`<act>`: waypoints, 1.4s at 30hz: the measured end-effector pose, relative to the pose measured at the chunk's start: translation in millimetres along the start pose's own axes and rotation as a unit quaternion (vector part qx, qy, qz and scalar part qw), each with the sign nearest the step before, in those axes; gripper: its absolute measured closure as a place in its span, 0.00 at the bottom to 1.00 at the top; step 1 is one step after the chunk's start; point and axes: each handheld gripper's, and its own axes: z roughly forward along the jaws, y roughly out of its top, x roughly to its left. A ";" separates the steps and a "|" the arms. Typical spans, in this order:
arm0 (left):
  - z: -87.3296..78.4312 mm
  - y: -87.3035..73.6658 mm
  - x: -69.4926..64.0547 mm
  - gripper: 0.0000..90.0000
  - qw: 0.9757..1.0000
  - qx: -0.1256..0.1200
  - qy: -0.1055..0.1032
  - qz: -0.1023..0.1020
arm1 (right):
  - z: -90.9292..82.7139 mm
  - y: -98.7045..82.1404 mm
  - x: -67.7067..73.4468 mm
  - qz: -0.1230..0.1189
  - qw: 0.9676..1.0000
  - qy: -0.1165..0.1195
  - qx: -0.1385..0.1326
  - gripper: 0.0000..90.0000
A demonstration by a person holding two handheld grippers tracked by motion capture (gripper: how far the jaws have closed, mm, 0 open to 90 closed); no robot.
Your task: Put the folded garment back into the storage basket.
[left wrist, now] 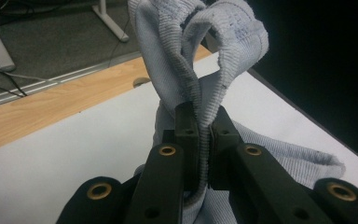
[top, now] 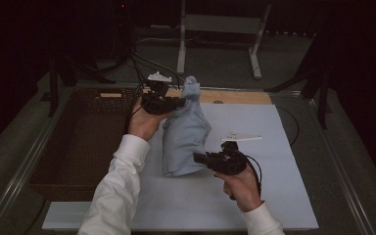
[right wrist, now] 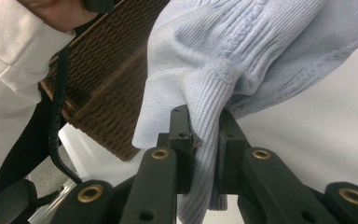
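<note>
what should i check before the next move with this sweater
1. Left gripper clamped on the sweater: ok, ribbed edge pinched between its jaws.
2. Right gripper clamped on the sweater: ok, knit edge between its jaws.
3. Sweater lifted off the white board: not ok, its lower part looks to rest there.
4. Sweater spread flat: not ok, it hangs bunched.
5. Basket has room: cannot tell, too dark.
</note>
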 end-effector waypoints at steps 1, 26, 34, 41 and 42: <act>-0.6 0.3 0.6 0.96 1.000 -0.001 0.000 0.000 | 0.5 0.6 0.1 0.000 1.000 -0.001 0.000 0.89; -18.2 5.6 13.1 0.96 1.000 -0.024 0.006 -0.001 | 13.8 18.3 9.7 -0.005 1.000 0.010 -0.009 0.89; -24.8 7.1 18.6 0.96 1.000 -0.026 0.007 0.003 | 18.5 23.0 12.0 -0.005 1.000 0.017 -0.009 0.89; -28.6 9.9 20.4 0.96 1.000 -0.023 0.012 0.010 | 21.6 27.8 14.9 -0.009 1.000 0.019 -0.007 0.89; -29.3 10.3 20.8 0.96 1.000 -0.024 0.012 0.009 | 21.9 29.1 15.9 -0.010 1.000 0.019 -0.008 0.89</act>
